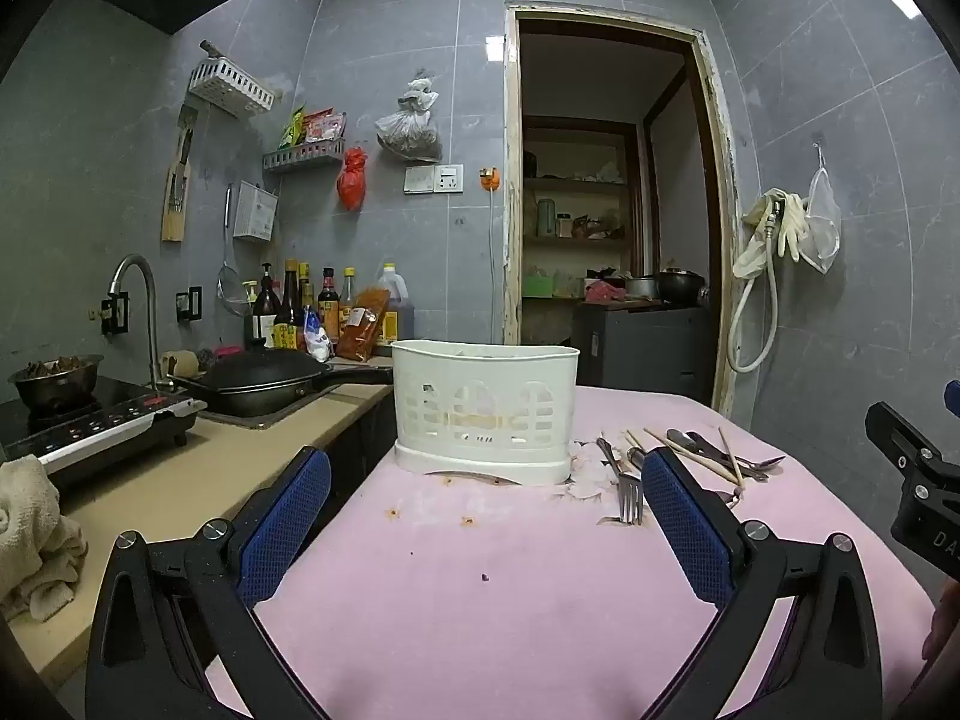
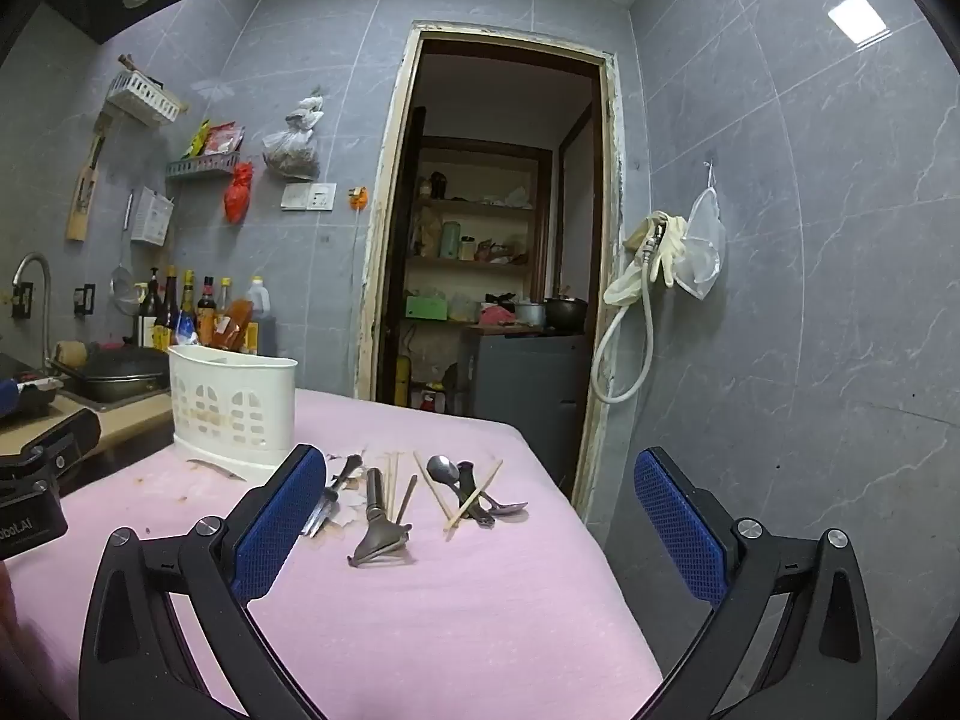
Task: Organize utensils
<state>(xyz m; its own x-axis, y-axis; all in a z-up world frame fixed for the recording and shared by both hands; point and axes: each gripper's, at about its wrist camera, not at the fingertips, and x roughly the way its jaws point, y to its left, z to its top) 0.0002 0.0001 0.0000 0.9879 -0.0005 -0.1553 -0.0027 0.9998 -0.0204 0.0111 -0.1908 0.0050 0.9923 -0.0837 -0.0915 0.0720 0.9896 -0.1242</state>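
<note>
My left tool [image 1: 486,516] is released, its two blue-padded fingers [image 1: 285,525] spread wide over the pink-covered bench [image 1: 510,600] with nothing between them. Straight ahead of it, at the centre of the left wrist view, stands the white slotted utensil holder [image 1: 485,414], upright on its base at the far left part of the bench. Just right of the holder lies a fork [image 1: 629,495], tines pointing toward me, partly behind my right-hand finger pad.

My right tool [image 2: 480,516] is released too, jaws wide apart and grasping nothing, held above the near part of the bench. Between its fingers, in the middle of the right wrist view, the loose utensils lie scattered on the pink cover: the fork [image 2: 327,501] next to my left-hand pad, a metal peeler [image 2: 378,531] with its wide head toward me, several wooden chopsticks [image 2: 393,480] lying lengthwise, and a spoon [image 2: 444,471] among crossed chopsticks and dark-handled pieces that I cannot tell apart. The holder [image 2: 231,408] sits at the middle left of this view, beyond the fork and apart from the pile.

At the left edge of the left wrist view a counter carries an induction cooker [image 1: 102,426], a black pan [image 1: 264,381] and a row of sauce bottles [image 1: 300,306]. An open doorway [image 1: 606,210] fills the upper centre.
</note>
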